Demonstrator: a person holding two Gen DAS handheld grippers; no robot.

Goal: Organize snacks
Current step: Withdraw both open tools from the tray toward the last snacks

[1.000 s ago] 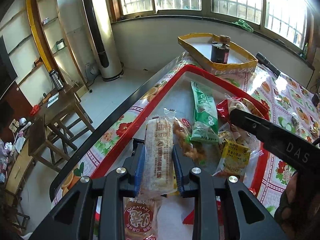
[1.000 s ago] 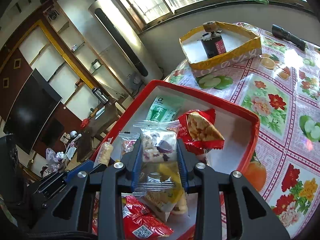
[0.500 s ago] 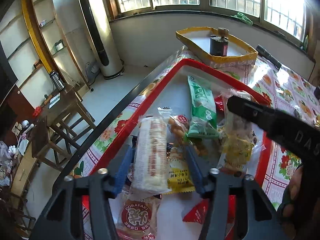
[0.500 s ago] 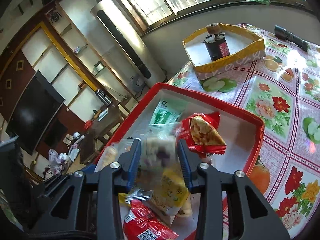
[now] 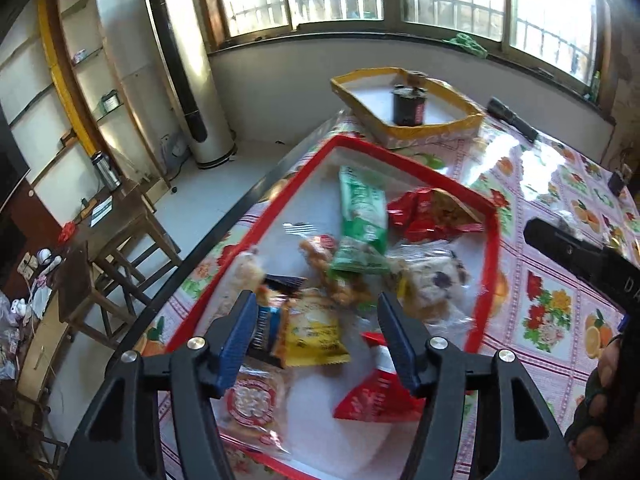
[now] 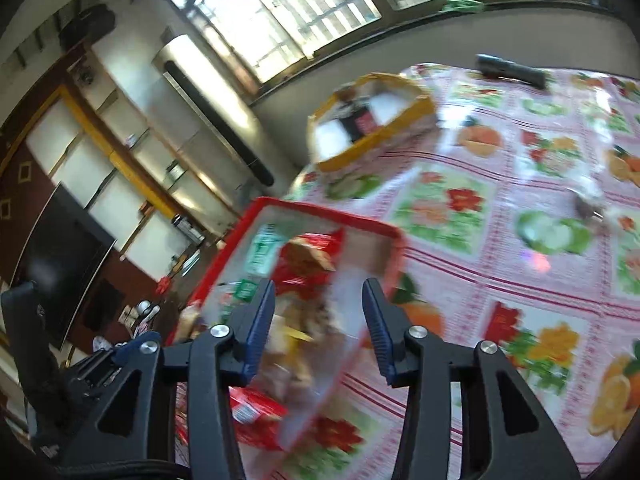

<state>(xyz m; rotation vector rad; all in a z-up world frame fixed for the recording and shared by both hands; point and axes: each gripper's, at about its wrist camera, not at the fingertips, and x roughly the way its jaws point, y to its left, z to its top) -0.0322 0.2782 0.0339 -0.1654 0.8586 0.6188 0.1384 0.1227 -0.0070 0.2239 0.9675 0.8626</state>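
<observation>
A red-rimmed tray [image 5: 490,248] on the flowered tablecloth holds several snack packs: a green packet [image 5: 362,208], a red packet [image 5: 428,216], a clear cake pack [image 5: 436,280], a yellow packet [image 5: 316,336] and a long pale roll [image 5: 242,280] by the left rim. My left gripper [image 5: 317,300] hovers over the tray's near half. Its jaws are opening, with nothing pressed between them. My right gripper [image 6: 318,284] hangs over the tray's right rim [image 6: 394,256]. Its jaws are opening too and grip nothing. The right wrist view is blurred.
A yellow-edged box [image 5: 436,130] with a dark can [image 5: 408,108] stands beyond the tray. A black flashlight [image 6: 512,70] lies near the window wall. A small clear wrapper [image 6: 588,196] lies on the cloth at right. The table edge and wooden stools [image 5: 116,248] are at left.
My left gripper opened and let go of the long pale roll, which now lies in the tray. My right gripper opened, released the clear cake pack and swung right.
</observation>
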